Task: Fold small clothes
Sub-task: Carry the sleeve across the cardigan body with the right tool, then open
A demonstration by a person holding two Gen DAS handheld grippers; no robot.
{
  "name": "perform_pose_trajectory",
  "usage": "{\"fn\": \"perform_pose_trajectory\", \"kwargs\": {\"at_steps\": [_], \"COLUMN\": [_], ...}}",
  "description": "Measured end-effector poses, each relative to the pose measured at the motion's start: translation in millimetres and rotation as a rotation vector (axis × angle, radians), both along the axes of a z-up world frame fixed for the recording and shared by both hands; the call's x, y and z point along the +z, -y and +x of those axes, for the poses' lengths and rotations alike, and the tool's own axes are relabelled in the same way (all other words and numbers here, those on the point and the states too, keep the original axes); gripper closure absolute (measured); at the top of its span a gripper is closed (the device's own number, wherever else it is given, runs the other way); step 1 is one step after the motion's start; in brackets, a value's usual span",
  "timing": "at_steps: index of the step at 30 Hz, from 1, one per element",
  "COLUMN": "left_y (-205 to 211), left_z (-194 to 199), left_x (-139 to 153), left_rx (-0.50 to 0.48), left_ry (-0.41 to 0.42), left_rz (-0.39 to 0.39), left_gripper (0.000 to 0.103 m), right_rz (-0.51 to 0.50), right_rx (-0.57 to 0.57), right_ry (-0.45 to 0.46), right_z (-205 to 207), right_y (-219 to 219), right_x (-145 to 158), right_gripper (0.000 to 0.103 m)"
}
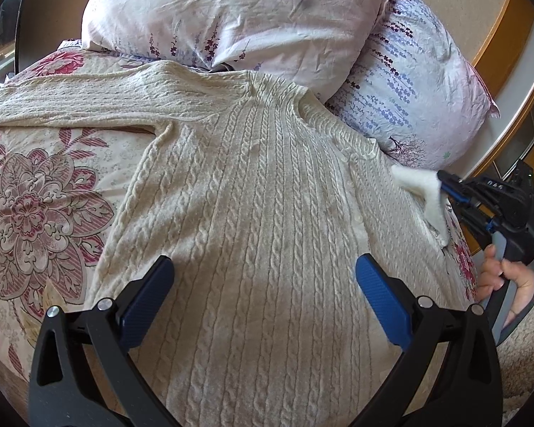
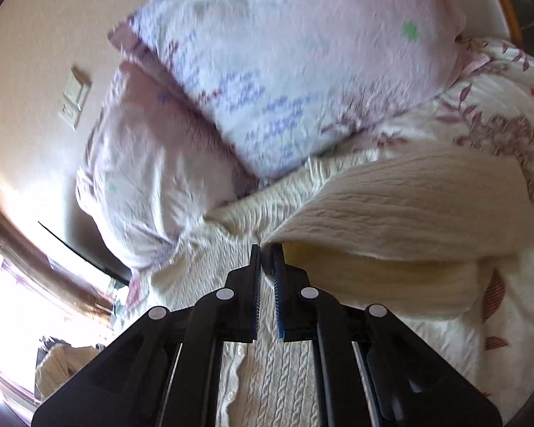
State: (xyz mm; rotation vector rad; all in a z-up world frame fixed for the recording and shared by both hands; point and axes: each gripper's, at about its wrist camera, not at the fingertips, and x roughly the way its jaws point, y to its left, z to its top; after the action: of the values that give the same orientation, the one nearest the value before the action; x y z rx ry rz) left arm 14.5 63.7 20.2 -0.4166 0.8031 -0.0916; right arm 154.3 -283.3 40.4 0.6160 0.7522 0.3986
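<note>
Wide open, my left jaws (image 1: 263,295) hang over the sweater (image 1: 252,220) on the bed (image 1: 35,192). My right jaws (image 2: 266,270) pinch its sleeve (image 2: 391,210) tight, lifting it.

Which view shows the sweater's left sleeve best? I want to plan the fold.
The left wrist view: the left sleeve lies stretched flat across the floral bedspread. The right wrist view shows only the other sleeve, pinched in the right tool.

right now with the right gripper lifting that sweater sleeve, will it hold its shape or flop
Likely floppy: the sleeve already sags from the right gripper. The sweater looks like thick cable knit, so probably heavyish, and it may drag on the bedspread.
</note>
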Motion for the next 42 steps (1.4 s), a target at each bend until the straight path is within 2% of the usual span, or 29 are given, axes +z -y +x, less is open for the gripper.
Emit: {"fn": "perform_pose_trajectory", "kwargs": {"at_steps": [3,7,9,10,12,14,15,18,21,24,27,30,31,33,36,39,42], "left_y": [-2.4,-6.3,-8.4,-9.5,-11.6,-14.0,-15.0,-16.7,-16.5,-16.4,-18.4,-24.5,-26.8,-32.6,-42.2,-53.4,-64.6], "left_z": [-2.5,-5.0,-6.4,-7.3,-8.2,-8.3,-8.1,-6.7,-5.3,-4.3,-4.2,-5.1,-5.9,-7.9,-9.8,-10.0,-9.4], "left_x": [0.8,1.5,2.0,2.3,2.3,1.5,0.8,-0.8,-1.4,-1.4,-1.1,-1.4,-1.9,-2.3,-1.9,-0.2,3.1], "left_rx": [0.006,0.014,0.019,0.021,0.027,0.032,0.034,0.034,0.028,0.024,0.026,0.038,0.043,0.052,0.066,0.081,0.093], "left_ry": [0.001,0.000,0.003,0.004,0.004,0.001,-0.002,-0.011,-0.015,-0.016,-0.017,-0.022,-0.024,-0.024,-0.021,-0.015,-0.005], "left_rz": [0.001,0.002,0.004,0.005,0.008,0.007,0.006,0.005,0.005,0.007,0.010,0.010,0.009,0.007,0.003,-0.014,-0.026], "left_gripper": [0.002,0.002,0.002,0.002,0.002,0.002,0.002,0.002,0.002,0.002,0.002,0.002,0.002,0.002,0.002,0.002,0.002], "right_rz": [-0.044,-0.157,-0.144,-0.122,-0.060,0.012,0.054,0.203,0.365,0.502,0.511,0.466,0.448,0.400,0.312,0.247,0.186], "right_rx": [0.067,0.156,0.186,0.176,0.111,-0.005,-0.074,-0.266,-0.416,-0.512,-0.554,-0.578,-0.575,-0.561,-0.494,-0.366,-0.209], "right_ry": [-0.070,-0.169,-0.215,-0.206,-0.166,-0.151,-0.153,-0.183,-0.281,-0.337,-0.327,-0.308,-0.299,-0.268,-0.150,-0.040,0.054], "right_z": [-0.2,-5.6,-11.9,-18.4,-27.3,-30.6,-33.2,-34.2,-31.8,-30.3,-23.4,-12.8,-9.0,-0.1,10.5,23.3,34.1], "right_y": [-30.7,-57.5,-56.9,-50.3,-26.0,9.5,30.6,92.0,135.4,155.8,163.3,168.3,168.9,164.8,143.2,97.5,31.7], "right_x": [-26.3,-48.3,-53.0,-49.1,-36.9,-25.6,-22.5,-25.1,-51.2,-79.0,-85.8,-83.2,-81.1,-68.2,-28.9,14.9,48.7], "right_gripper": [0.096,0.096,0.096,0.095,0.087,0.055,0.049,0.046,0.046,0.048,0.061,0.079,0.095,0.095,0.096,0.096,0.096]}}
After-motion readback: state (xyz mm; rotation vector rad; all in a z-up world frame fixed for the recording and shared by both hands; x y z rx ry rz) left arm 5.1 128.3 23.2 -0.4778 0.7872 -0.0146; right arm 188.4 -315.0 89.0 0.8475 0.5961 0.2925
